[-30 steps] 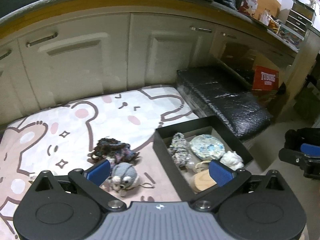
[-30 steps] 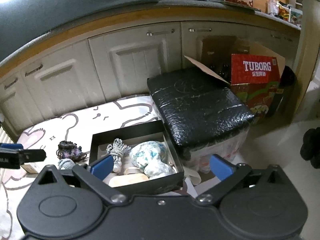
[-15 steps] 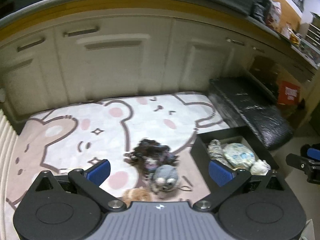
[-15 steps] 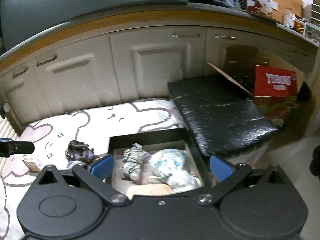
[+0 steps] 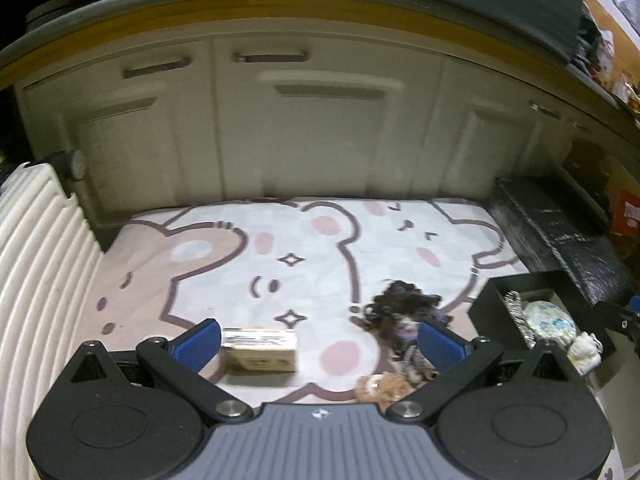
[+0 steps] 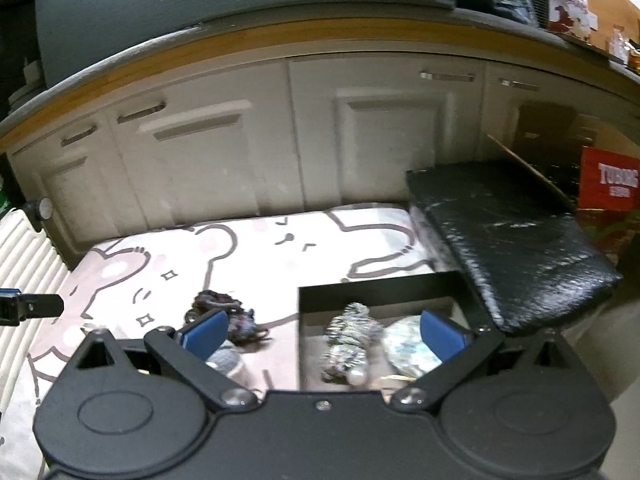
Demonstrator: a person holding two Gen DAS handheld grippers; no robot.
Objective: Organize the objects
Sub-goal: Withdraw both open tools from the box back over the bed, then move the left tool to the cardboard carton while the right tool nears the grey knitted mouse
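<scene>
Grippers are both empty and both have the fingers wide apart. My left gripper [image 5: 318, 340] hangs low over the bear-pattern mat [image 5: 304, 264], and a small beige box [image 5: 259, 350] lies on the mat just in front of it, close to my left finger pad [image 5: 198, 343] but I cannot tell if they touch. To the right of the box there is a dark tangled hair piece [image 5: 402, 314], and below it a small brown plush [image 5: 382, 386], partly hidden by the gripper body.

My right gripper [image 6: 324, 334] is above the near edge of the black box [image 6: 380, 288], which stands on the right part of the mat, beside a black padded seat [image 6: 508, 240]. In the black box I see a striped grey-white knitted thing [image 6: 348, 340] and a round pale object with blue spots [image 6: 408, 350]. A grey plush [image 6: 226, 360] lies on the mat left of the black box, behind my finger. White cupboard doors [image 5: 320, 132] stand behind the mat.
</scene>
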